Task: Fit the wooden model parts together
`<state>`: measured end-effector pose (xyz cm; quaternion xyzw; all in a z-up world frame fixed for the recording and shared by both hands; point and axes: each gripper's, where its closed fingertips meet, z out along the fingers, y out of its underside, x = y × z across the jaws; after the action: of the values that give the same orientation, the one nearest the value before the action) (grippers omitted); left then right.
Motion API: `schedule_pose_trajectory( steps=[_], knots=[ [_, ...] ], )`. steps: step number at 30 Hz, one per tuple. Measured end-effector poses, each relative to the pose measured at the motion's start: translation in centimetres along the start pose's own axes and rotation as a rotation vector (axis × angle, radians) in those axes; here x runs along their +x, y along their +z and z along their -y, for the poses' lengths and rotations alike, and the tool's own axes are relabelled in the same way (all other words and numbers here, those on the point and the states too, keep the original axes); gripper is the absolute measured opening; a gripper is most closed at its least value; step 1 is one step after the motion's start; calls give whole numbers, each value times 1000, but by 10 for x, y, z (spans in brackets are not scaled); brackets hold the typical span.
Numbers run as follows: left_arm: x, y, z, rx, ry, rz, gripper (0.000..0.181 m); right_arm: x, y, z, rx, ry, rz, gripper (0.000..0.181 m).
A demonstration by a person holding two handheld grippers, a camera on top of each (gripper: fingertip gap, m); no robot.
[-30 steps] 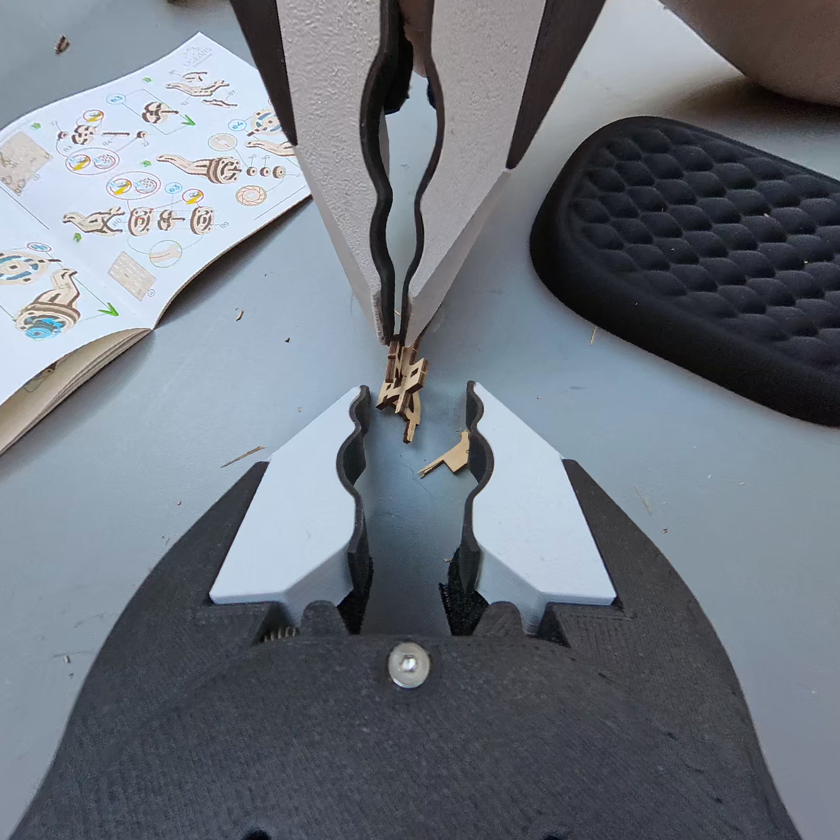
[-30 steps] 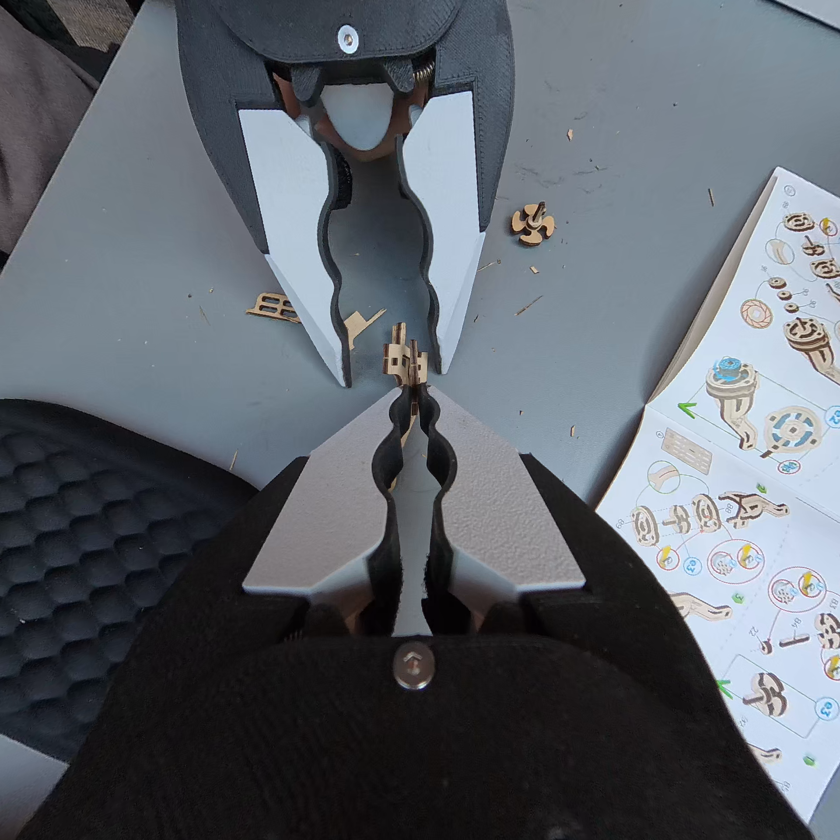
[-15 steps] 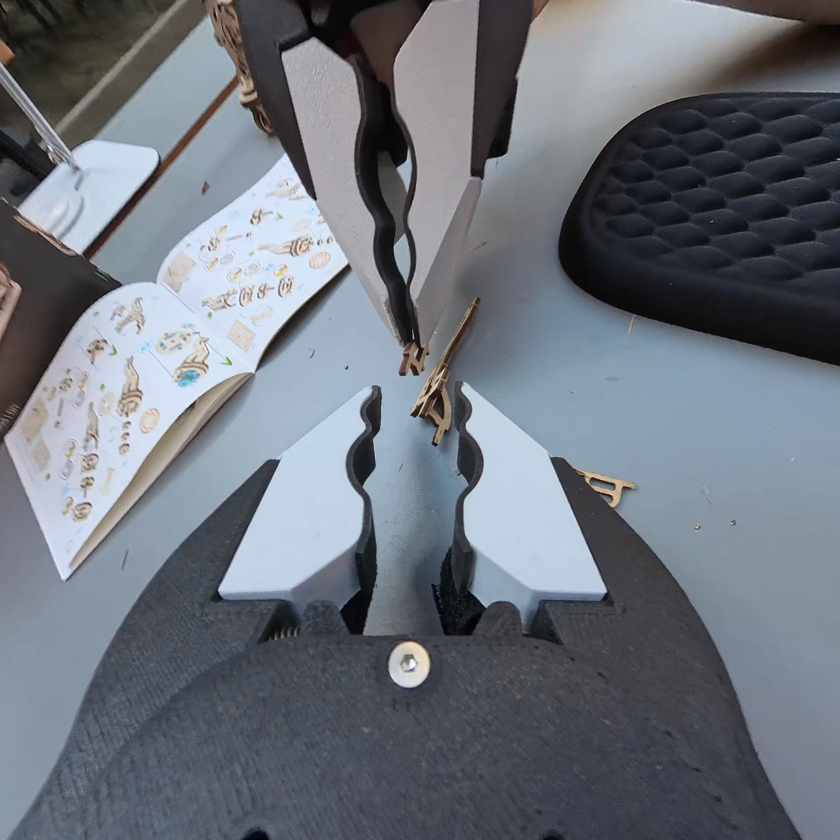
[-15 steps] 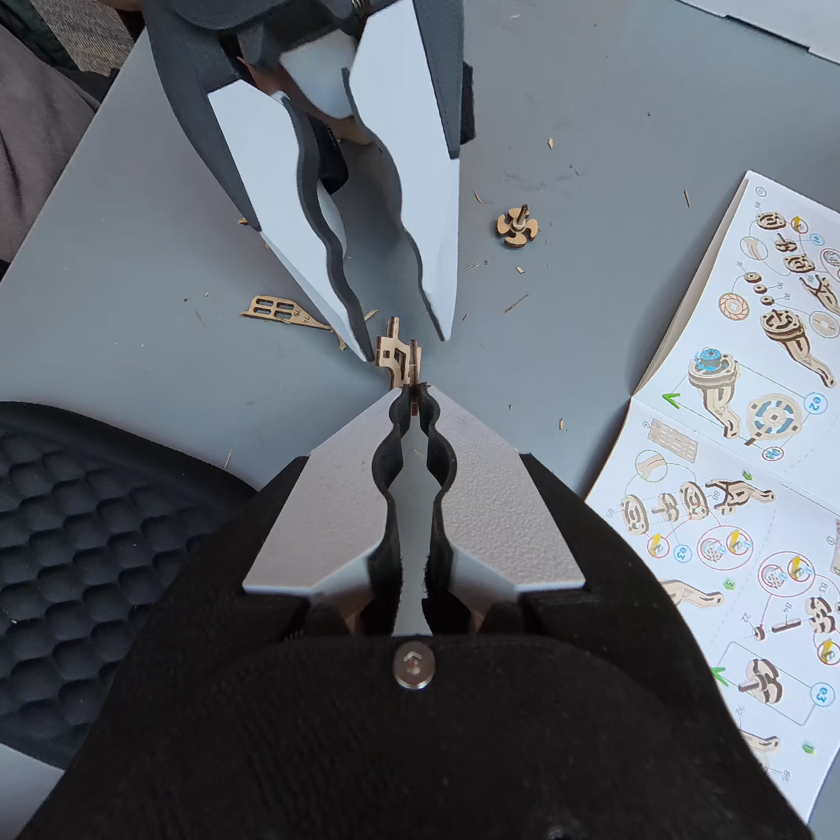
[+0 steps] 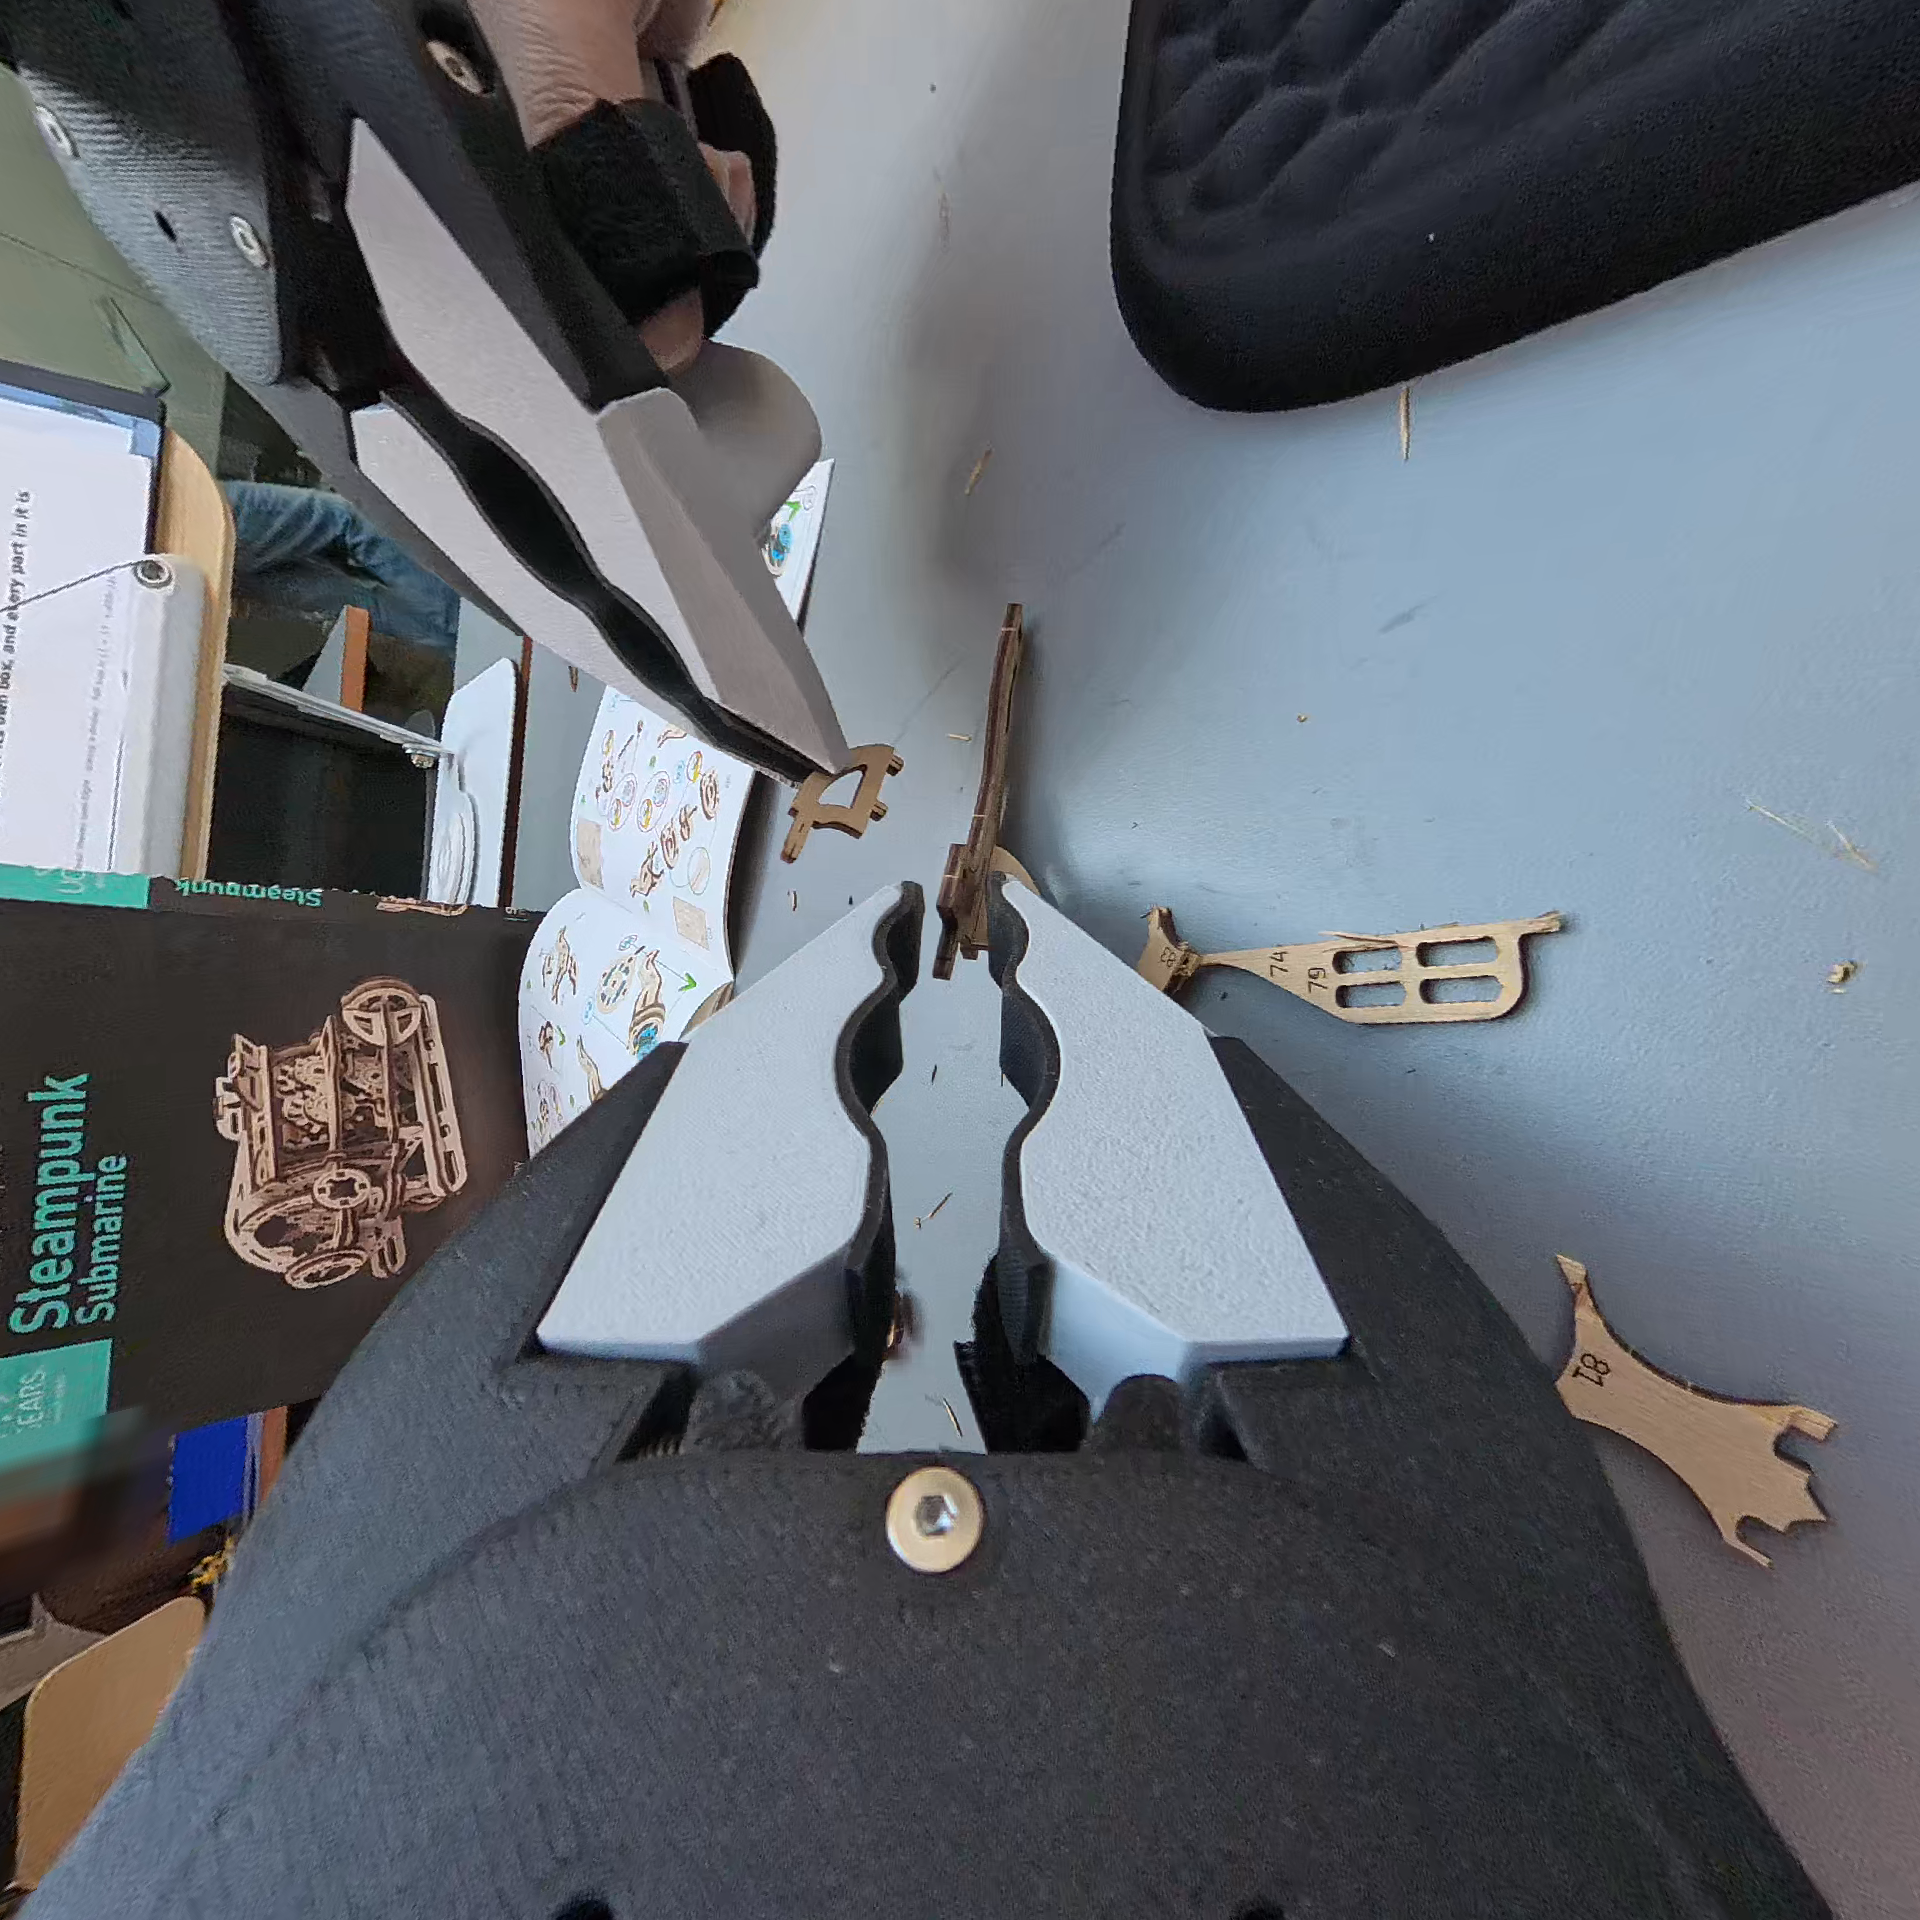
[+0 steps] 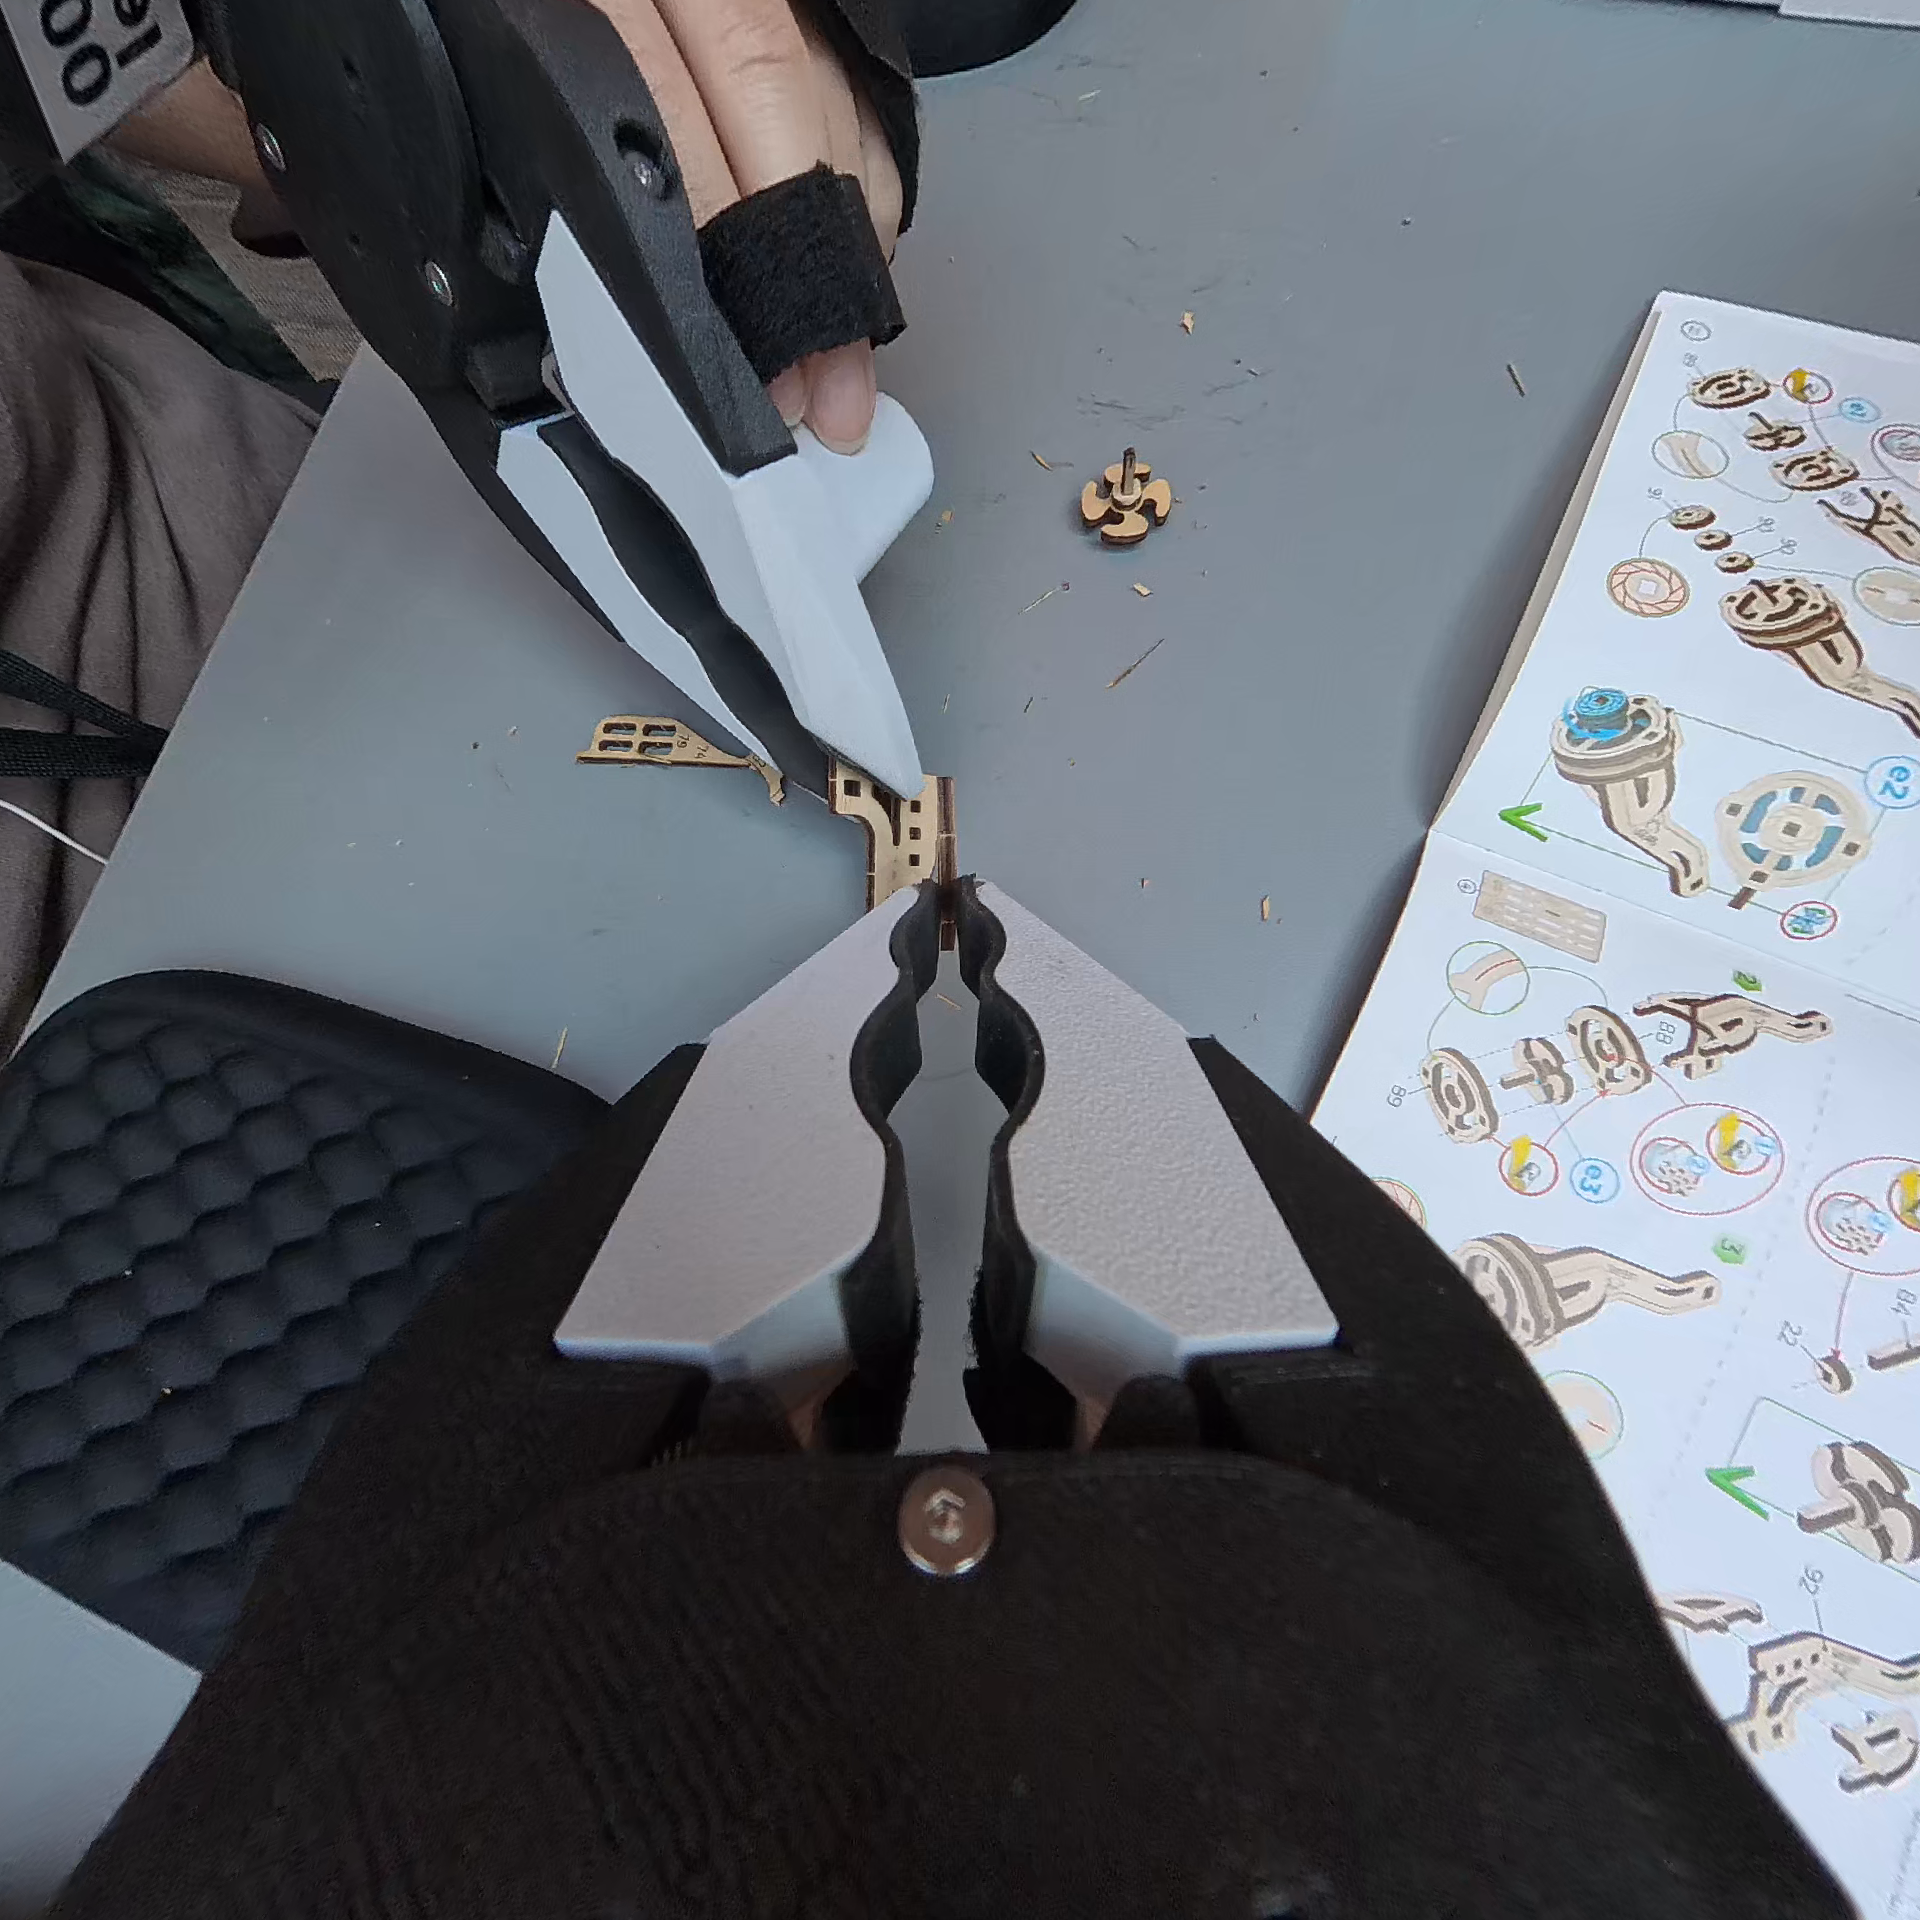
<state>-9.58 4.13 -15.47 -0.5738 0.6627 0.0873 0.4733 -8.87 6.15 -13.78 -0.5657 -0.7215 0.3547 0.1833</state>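
The right gripper [image 6: 948,902] pinched a thin wooden piece [image 6: 945,852] edge-on at its tips. Just beyond that piece, the left gripper [image 6: 883,774] gripped a slotted wooden part [image 6: 885,831] touching it. Far right of the piece lay an open instruction booklet [image 6: 1662,935].

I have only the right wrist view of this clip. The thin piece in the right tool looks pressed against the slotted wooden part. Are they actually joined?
Observer: No. In the left wrist view, the small bracket in the right tool sits clear of the long slotted part, with grey table showing between them.
Reviewer: Does the left tool really grip that part?
Observer: It seems so. The left tool has its fingertips on either side of the part's lower end, and the part stands on edge between them.
Reviewer: Any loose parts I'm missing?
Observer: A flat offcut with a forked end lies to the right of the left tool.
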Motion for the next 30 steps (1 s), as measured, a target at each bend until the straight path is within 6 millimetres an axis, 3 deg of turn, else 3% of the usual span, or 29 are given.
schedule_pose_trajectory(
  steps=[3, 7, 13, 18, 21, 30],
  knots=[
    [-1, 3, -3, -20, 36, 4, 1, 0, -1, 0, 5, 15, 8, 2],
    [-7, -2, 2, -3, 130, 72, 0, -3, -4, 6, 18, 26, 11, 2],
    [-34, -26, 35, 21, 434, 296, 0, -26, -37, 54, 103, 39, -6, 2],
    [-36, -33, 53, 78, 470, 363, 0, -29, -45, 47, 1, 30, -77, 2],
    [-32, -35, 57, 104, 492, 381, 0, -38, -42, 43, -18, 44, -14, 2],
    [-25, -32, 53, 131, 520, 379, 0, -43, -36, 35, -69, 77, 25, 2]
  ],
)
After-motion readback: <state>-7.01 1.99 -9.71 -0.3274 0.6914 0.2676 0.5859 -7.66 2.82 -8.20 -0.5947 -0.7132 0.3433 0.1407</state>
